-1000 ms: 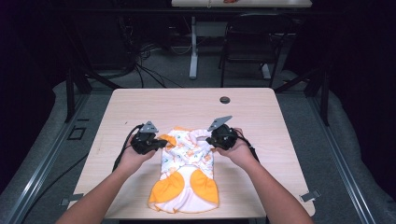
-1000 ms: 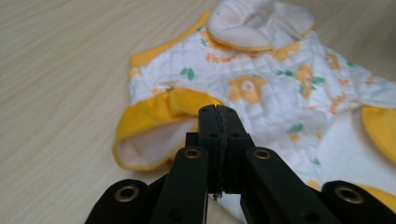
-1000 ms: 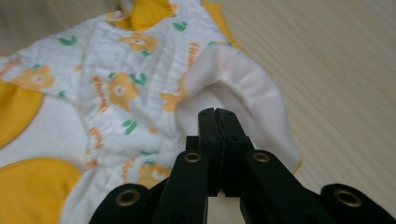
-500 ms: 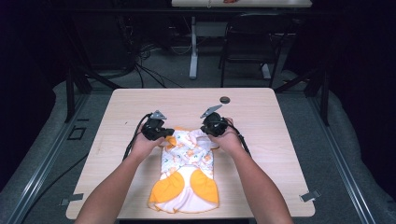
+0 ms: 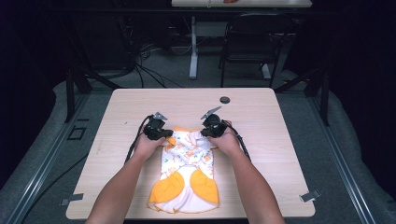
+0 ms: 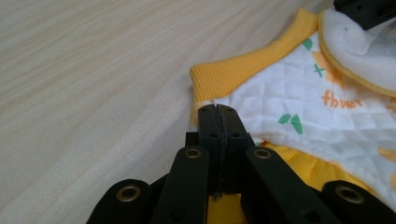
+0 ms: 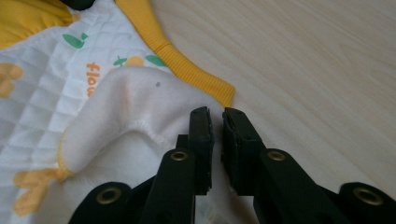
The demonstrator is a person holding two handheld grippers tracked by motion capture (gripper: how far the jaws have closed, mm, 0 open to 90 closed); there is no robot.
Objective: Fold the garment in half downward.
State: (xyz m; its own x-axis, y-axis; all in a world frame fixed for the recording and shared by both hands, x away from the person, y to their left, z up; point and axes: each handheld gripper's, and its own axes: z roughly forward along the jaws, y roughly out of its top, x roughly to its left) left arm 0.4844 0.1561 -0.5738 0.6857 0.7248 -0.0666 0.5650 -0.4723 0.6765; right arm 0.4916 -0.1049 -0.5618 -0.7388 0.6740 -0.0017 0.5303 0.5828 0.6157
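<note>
Left tongs (image 6: 218, 116) clamped on the baby garment (image 5: 187, 172) (yellow-trimmed corner). Right tongs (image 7: 215, 122) just been opening, slightly apart, fabric edge between. Garment's long axis runs near-far on the counter (image 5: 280, 140).

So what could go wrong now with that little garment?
The left tongs are shut on the garment at its yellow trim, while the right tongs have just been opening, a gap now showing between them. One-sided pulling might drag the fold askew. The white flap beside the right tongs stands bunched up and may flop back, undoing the fold.
</note>
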